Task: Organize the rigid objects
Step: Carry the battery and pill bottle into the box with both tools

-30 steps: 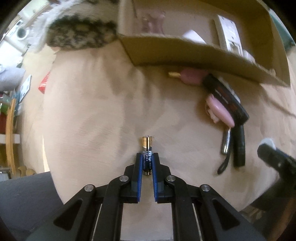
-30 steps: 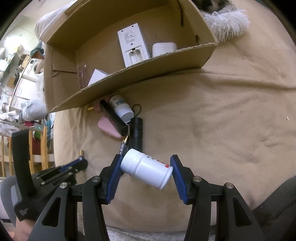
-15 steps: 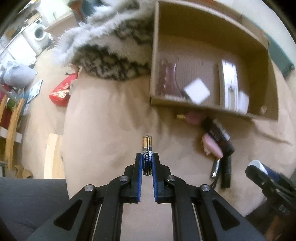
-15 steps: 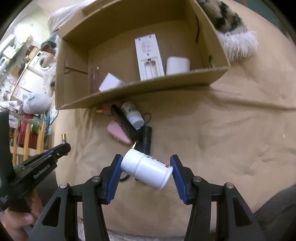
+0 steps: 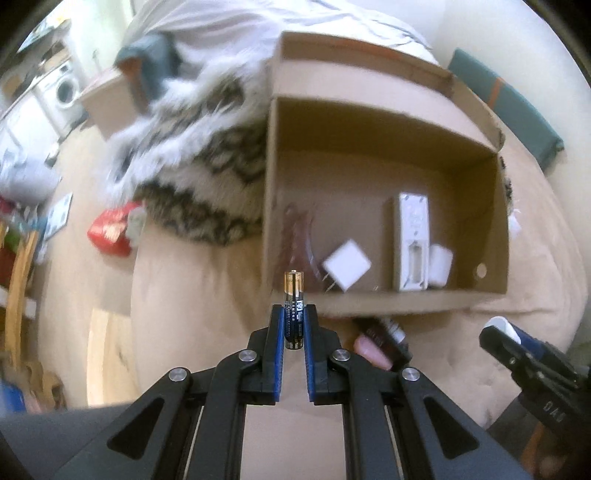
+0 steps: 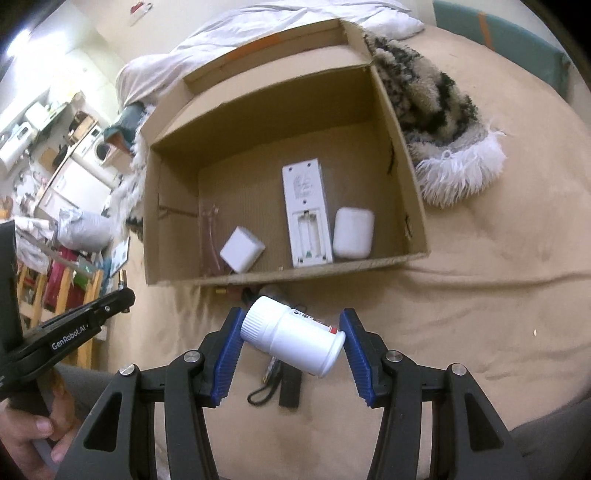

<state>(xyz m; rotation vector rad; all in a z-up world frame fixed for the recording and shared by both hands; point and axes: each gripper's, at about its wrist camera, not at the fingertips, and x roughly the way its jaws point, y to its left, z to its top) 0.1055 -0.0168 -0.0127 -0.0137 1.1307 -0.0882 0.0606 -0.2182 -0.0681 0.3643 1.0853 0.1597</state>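
Your left gripper (image 5: 294,328) pinches a battery (image 5: 294,308), long axis along the fingers, gold end pointing toward the cardboard box (image 5: 384,301). Your right gripper (image 6: 291,338) clamps a white bottle (image 6: 293,340) crosswise, cap toward the left finger, above the tan blanket (image 6: 480,295).

Lived-in home, bedroom open to a laundry corner. Landmark: open cardboard box (image 6: 413,206) on a bed's tan blanket (image 6: 480,295). Behind box, rumpled white duvet (image 6: 258,29); beside it, shaggy patterned throw (image 6: 436,110). Far left of box: washing machine (image 5: 66,90), white cabinets, wooden rack (image 6: 33,291), floor clutter.
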